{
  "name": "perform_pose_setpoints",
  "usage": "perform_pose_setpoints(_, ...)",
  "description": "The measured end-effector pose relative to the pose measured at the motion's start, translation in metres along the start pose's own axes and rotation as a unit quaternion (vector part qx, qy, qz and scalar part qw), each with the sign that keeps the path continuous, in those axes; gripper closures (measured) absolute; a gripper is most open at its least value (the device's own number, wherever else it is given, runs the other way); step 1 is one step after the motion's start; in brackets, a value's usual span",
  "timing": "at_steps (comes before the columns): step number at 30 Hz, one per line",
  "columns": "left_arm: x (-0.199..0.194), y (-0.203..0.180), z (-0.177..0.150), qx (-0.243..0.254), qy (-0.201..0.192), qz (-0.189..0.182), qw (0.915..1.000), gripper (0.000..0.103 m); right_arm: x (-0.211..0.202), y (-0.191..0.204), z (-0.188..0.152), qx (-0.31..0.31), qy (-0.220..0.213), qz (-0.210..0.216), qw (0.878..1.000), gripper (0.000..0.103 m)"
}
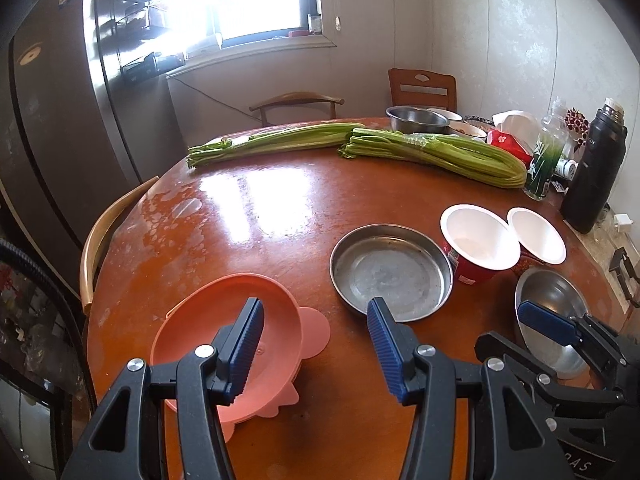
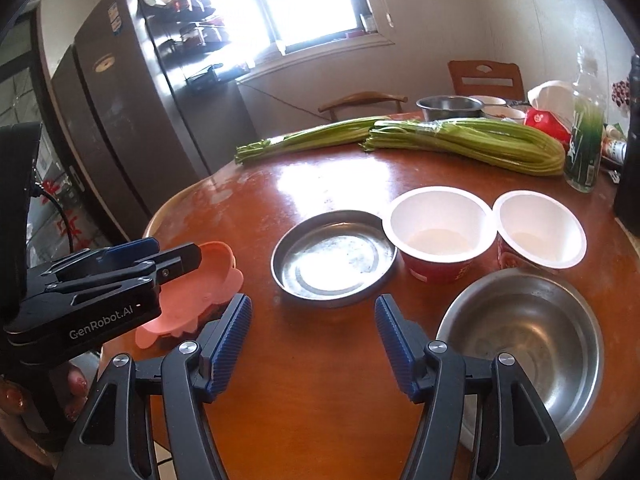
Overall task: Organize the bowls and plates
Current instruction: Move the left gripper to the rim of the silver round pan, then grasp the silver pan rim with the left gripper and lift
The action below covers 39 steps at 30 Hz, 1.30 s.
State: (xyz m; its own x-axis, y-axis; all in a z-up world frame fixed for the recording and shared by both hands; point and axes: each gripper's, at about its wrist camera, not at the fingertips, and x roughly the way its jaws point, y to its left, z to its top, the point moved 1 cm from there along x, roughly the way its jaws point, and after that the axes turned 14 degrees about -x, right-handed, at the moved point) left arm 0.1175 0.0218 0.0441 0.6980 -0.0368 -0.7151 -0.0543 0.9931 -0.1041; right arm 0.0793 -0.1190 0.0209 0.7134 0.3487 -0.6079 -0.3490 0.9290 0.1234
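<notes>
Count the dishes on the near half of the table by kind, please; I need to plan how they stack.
Pink plastic bowl: 1
Flat steel pan: 1
Round steel bowl: 1
Red paper cup bowls: 2
Total: 5
More dishes sit at the far edge, too crowded to count.

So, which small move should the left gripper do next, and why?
Probably ease the left gripper forward and down onto the near rim of the pink bowl. Its jaws stand open with nothing between them, and one finger already hangs over that bowl. The flat steel plate lies apart, to the right.
</notes>
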Motion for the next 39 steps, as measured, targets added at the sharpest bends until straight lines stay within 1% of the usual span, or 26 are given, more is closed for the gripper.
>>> perform_pose_setpoints(3,0.009,-0.002,0.004,0.002,0.008,0.003,1.0000,0.049,0.005,-0.006,-0.001,0.012,0.004,-0.006,1.000,0.037)
perform_pose_setpoints(8,0.025,-0.003,0.009,0.009,0.020,0.010,0.9997,0.049,0.015,-0.008,-0.001,0.014,0.012,-0.009,1.000,0.037)
perform_pose_setpoints(11,0.037,-0.003,0.013,0.010,0.026,0.006,0.9996,0.049,0.023,-0.006,0.000,0.012,0.016,-0.016,1.000,0.037)
perform_pose_setpoints(13,0.046,-0.006,0.016,0.015,0.034,0.004,0.9993,0.049,0.032,-0.008,0.001,0.024,0.028,-0.014,0.999,0.037)
perform_pose_setpoints(14,0.051,-0.007,0.018,0.018,0.038,0.003,0.9991,0.049,0.037,-0.010,0.001,0.035,0.039,-0.019,0.998,0.037)
perform_pose_setpoints(16,0.062,-0.010,0.023,0.024,0.049,0.002,0.9985,0.049,0.046,-0.013,0.005,0.050,0.052,-0.027,0.997,0.037)
perform_pose_setpoints(20,0.084,-0.018,0.034,0.037,0.073,-0.003,0.9967,0.049,0.061,-0.017,0.013,0.055,0.068,-0.060,0.994,0.037)
perform_pose_setpoints(23,0.103,-0.020,0.040,0.040,0.098,-0.007,0.9943,0.049,0.070,-0.022,0.016,0.066,0.080,-0.070,0.992,0.037)
perform_pose_setpoints(25,0.114,-0.022,0.041,0.044,0.109,-0.006,0.9930,0.049,0.077,-0.021,0.020,0.065,0.094,-0.073,0.991,0.037)
perform_pose_setpoints(28,0.128,-0.021,0.043,0.044,0.128,-0.008,0.9908,0.049,0.085,-0.019,0.025,0.058,0.104,-0.083,0.989,0.037)
perform_pose_setpoints(32,0.145,-0.019,0.043,0.046,0.145,-0.001,0.9884,0.049,0.098,-0.018,0.026,0.066,0.121,-0.076,0.988,0.037)
perform_pose_setpoints(36,0.157,-0.018,0.042,0.043,0.160,-0.006,0.9861,0.049,0.108,-0.017,0.026,0.068,0.136,-0.079,0.985,0.037)
perform_pose_setpoints(39,0.163,-0.016,0.042,0.038,0.169,-0.008,0.9849,0.049,0.115,-0.017,0.025,0.075,0.144,-0.070,0.984,0.037)
